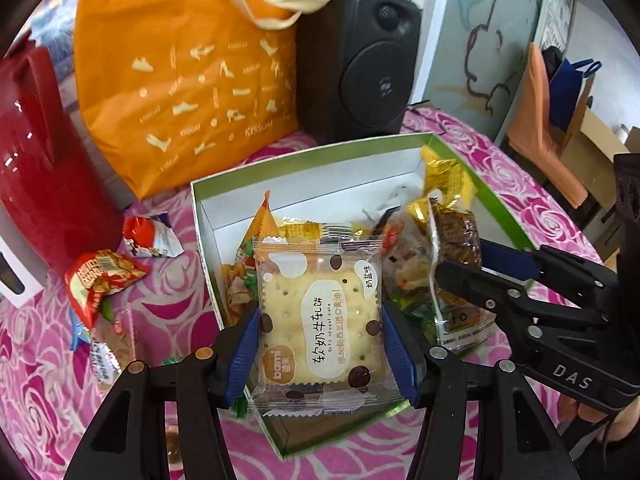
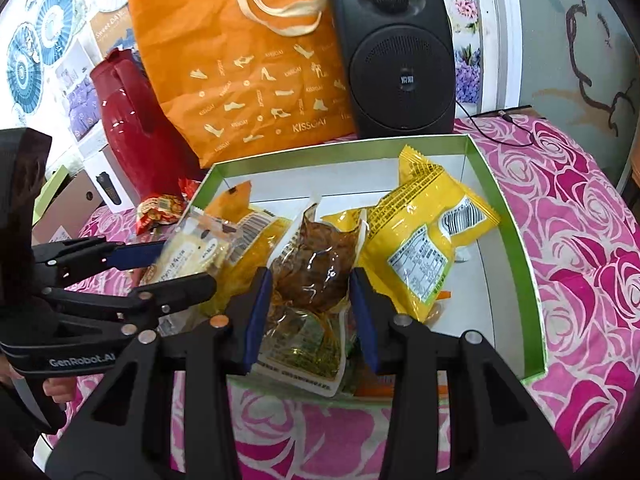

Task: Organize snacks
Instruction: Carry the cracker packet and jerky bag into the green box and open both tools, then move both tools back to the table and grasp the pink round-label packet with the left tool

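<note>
Over the green-rimmed box (image 1: 492, 196) on the worktop (image 2: 580, 208), the left tool (image 1: 320, 344) pinches a cracker packet (image 1: 320, 312) flat while the right tool (image 2: 310, 312), alongside, clamps a brown snack pouch (image 2: 316, 268).

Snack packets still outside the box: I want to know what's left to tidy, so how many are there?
3 clear: a red-and-white packet by the red jug, a red peanut packet nearer, a clear packet below. Others may be hidden.
</note>
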`<state>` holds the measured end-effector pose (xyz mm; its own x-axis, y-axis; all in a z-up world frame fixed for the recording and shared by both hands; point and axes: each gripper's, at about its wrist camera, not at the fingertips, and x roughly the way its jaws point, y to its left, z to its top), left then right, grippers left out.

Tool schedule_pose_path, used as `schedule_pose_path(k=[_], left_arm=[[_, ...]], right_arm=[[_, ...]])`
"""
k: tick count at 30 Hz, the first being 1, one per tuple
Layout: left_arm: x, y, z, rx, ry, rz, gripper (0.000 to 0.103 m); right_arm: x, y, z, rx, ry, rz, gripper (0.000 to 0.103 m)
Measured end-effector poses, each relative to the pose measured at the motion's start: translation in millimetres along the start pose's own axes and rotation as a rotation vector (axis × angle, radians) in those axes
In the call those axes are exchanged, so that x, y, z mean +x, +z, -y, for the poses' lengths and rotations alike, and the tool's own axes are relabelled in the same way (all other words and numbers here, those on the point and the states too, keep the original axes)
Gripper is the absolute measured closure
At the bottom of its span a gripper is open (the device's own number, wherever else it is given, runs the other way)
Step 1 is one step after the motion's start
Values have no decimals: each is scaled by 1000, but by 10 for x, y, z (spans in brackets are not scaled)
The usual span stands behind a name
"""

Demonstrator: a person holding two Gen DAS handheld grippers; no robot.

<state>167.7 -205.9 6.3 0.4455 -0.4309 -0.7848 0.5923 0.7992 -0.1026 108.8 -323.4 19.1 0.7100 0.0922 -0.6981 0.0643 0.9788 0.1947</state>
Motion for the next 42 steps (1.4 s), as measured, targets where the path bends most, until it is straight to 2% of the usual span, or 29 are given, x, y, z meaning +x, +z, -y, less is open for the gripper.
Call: schedule_pose_path(k=[8, 12, 13, 14, 15, 16, 17, 20, 24, 42], left_arm=[[159, 163, -112, -22, 8, 18, 43], [136, 200, -187, -44, 16, 40, 43], [107, 189, -202, -49, 7, 47, 42], [75, 178, -215, -52, -5, 52, 35], [33, 159, -224, -54, -18, 60, 30], [-22, 134, -223, -54, -21, 76, 18], [-80, 109, -216, -57, -5, 94, 11], [-211, 66, -197, -70, 65, 126, 6], [-359, 14, -212, -115, 156, 144, 5], [-1061, -415, -318, -174, 201, 251, 5]], right_arm=[[267, 95, 31, -12, -11, -5, 60], [289, 59, 45, -30, -31, -9, 57], [269, 48, 32, -42, -32, -4, 53], [245, 40, 17, -56, -33, 1, 33], [215, 27, 0, -69, -42, 9, 8], [172, 8, -25, -86, -50, 22, 1], [114, -19, -51, -105, -52, 42, 0], [29, -68, -91, -128, -57, 48, 0], [-57, -107, -138, -129, -57, 52, 0], [-408, -251, -612, -199, -16, 73, 0]])
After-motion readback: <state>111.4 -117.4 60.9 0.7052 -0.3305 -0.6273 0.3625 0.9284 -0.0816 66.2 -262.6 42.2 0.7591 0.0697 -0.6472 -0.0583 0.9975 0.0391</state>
